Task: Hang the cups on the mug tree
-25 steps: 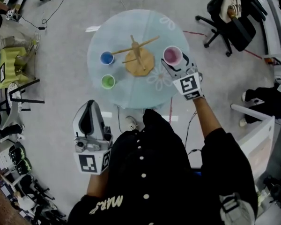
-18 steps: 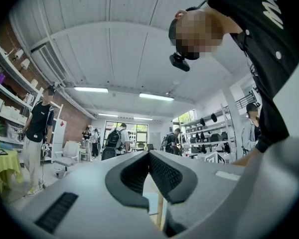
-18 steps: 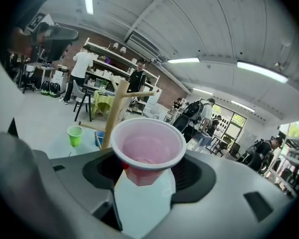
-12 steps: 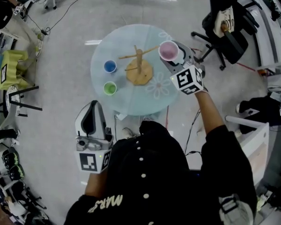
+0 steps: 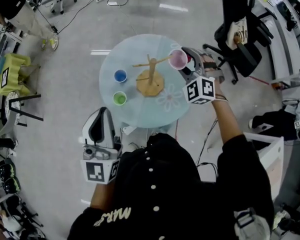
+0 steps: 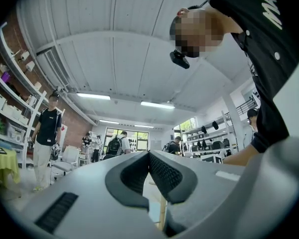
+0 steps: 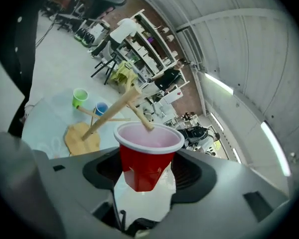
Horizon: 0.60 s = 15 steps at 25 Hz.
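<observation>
Nearing mug tree [image 5: 150, 83]: red cup [image 5: 178, 59]

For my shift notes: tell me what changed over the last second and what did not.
The right gripper raised the red cup from beside the base of the mug tree to the tip of a peg, grip unchanged. The left gripper stayed shut and empty near the body; the blue cup and green cup stayed on the table.

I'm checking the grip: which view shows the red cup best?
The right gripper view: the red cup sits large and central, held in the right gripper. The head view shows only its pale inside from above. The left gripper view misses it.
</observation>
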Each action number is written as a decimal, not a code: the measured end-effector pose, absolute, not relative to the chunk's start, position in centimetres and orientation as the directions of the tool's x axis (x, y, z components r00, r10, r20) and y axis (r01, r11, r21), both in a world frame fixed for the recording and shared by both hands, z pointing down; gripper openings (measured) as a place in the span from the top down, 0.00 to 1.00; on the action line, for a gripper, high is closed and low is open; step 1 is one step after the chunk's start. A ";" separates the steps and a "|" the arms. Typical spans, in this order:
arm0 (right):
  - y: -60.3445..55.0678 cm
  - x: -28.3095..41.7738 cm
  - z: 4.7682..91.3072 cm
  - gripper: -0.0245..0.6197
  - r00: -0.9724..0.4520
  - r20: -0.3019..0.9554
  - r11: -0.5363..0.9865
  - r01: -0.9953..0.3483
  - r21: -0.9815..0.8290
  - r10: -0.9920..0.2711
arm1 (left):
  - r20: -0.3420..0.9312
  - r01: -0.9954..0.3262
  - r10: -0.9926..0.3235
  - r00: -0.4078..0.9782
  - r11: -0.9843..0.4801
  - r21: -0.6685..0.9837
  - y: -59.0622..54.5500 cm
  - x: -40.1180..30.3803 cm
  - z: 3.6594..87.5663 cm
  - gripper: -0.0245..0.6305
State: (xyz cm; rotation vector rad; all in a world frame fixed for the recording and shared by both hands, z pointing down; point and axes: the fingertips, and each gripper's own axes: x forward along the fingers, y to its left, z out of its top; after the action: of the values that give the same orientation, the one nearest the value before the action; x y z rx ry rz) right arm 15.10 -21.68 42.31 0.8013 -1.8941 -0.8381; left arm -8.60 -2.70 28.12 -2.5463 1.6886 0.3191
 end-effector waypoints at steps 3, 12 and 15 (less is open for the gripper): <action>-21.6 14.4 41.8 0.51 -0.384 0.462 0.516 -0.047 0.855 -0.800 | -0.218 -0.918 -0.902 0.372 -0.393 0.058 -2.6 -8.9 27.8 0.96; -21.5 11.5 42.5 0.50 -0.380 0.439 0.379 0.225 0.898 -0.814 | -0.226 -0.922 -0.906 0.357 -0.381 0.069 -2.1 -9.9 27.7 0.96; -21.3 10.9 43.4 0.50 -0.382 0.430 0.352 0.258 0.900 -0.818 | -0.226 -0.924 -0.909 0.351 -0.375 0.073 -1.9 -10.2 27.8 0.96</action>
State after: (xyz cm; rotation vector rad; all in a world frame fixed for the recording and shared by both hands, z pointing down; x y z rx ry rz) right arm 10.95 -21.26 43.37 0.5235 -1.5490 -1.2654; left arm -10.15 -1.92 27.79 -2.5264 1.7160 0.3534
